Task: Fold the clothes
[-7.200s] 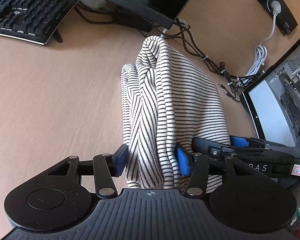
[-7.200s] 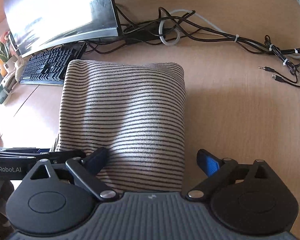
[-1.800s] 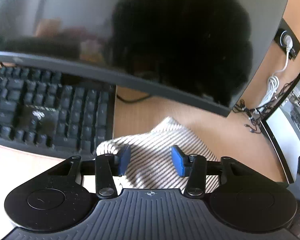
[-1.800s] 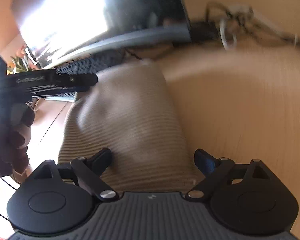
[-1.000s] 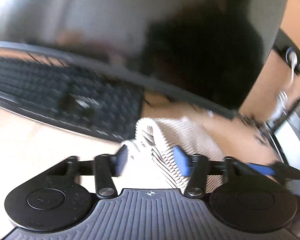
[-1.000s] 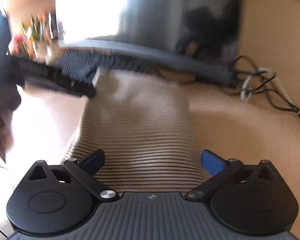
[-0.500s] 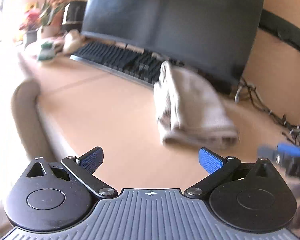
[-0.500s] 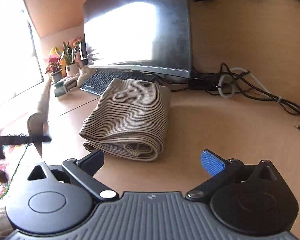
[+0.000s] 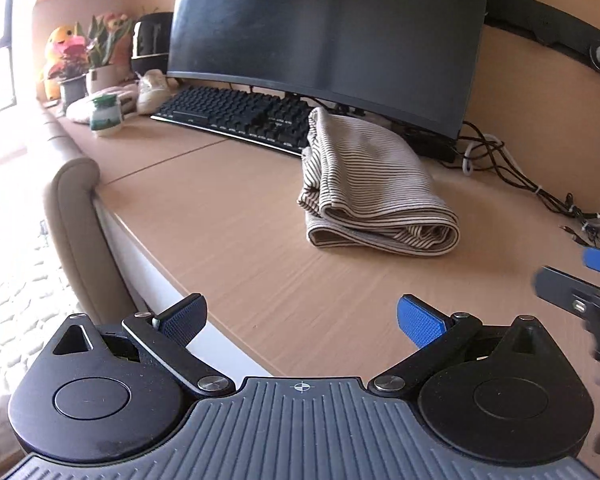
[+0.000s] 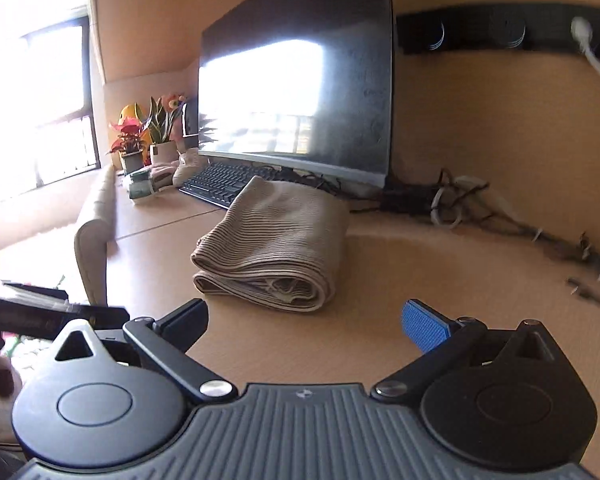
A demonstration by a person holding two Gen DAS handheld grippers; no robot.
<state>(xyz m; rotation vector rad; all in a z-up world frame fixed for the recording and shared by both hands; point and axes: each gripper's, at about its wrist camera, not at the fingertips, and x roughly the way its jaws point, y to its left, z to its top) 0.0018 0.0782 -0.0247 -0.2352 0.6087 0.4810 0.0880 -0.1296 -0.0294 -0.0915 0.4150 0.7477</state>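
A striped cream-and-black garment (image 9: 368,188) lies folded in a thick bundle on the wooden desk (image 9: 236,240), just in front of the keyboard and monitor. It shows again in the right wrist view as the folded garment (image 10: 276,240). My left gripper (image 9: 300,316) hangs open over the desk's near edge, well short of the bundle, nothing between its fingers. My right gripper (image 10: 304,320) is open too, a short way in front of the bundle and apart from it. Part of the right gripper's fingers (image 9: 572,292) shows at the right edge of the left wrist view.
A curved monitor (image 9: 328,36) and black keyboard (image 9: 236,114) stand behind the garment. Tangled cables (image 9: 532,184) run along the back right. Potted plants (image 9: 96,56), a small jar (image 9: 106,114) and soft items crowd the far left. A padded chair arm (image 9: 76,220) stands by the desk edge.
Both grippers let go of the garment and drew back from it toward the desk's near edge. The left jaws spread wide. The bundle stays folded by the keyboard.
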